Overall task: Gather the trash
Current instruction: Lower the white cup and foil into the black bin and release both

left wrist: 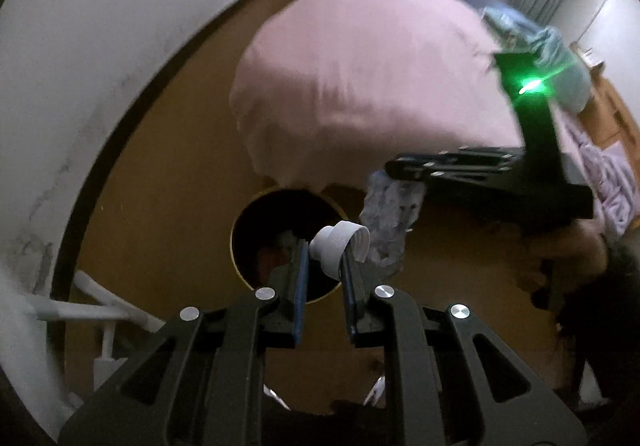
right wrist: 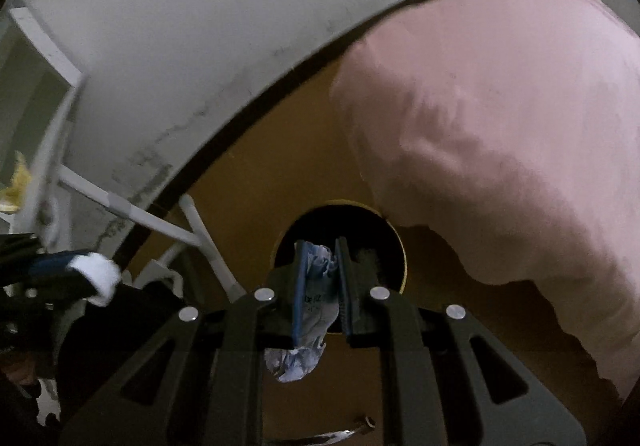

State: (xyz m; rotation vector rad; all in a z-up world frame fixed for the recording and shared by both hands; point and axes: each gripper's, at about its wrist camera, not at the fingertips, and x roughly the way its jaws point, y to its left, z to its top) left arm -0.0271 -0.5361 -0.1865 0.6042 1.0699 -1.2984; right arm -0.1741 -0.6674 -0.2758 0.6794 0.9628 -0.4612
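Observation:
In the left wrist view my left gripper [left wrist: 326, 250] is shut on a white plastic bottle cap [left wrist: 340, 244] above the mouth of a round dark bin with a gold rim [left wrist: 236, 258]. The bin holds some trash, blurred and dark. To the right, my right gripper [left wrist: 394, 167] points left with a crumpled white-and-blue wrapper [left wrist: 390, 221] hanging from it. In the right wrist view my right gripper [right wrist: 322, 246] is shut on that wrapper [right wrist: 316, 286], right over the bin [right wrist: 376, 242]. The left gripper [right wrist: 80, 270] with the white cap [right wrist: 98, 278] shows at the left edge.
A big pink pillow [left wrist: 360, 85] hangs over the bin's far side on the brown wooden floor [left wrist: 160, 185]. A white wall [right wrist: 200, 25] with a dark skirting curves behind. White frame legs [right wrist: 160, 221] stand at the left. A hand [left wrist: 568, 254] grips the right tool.

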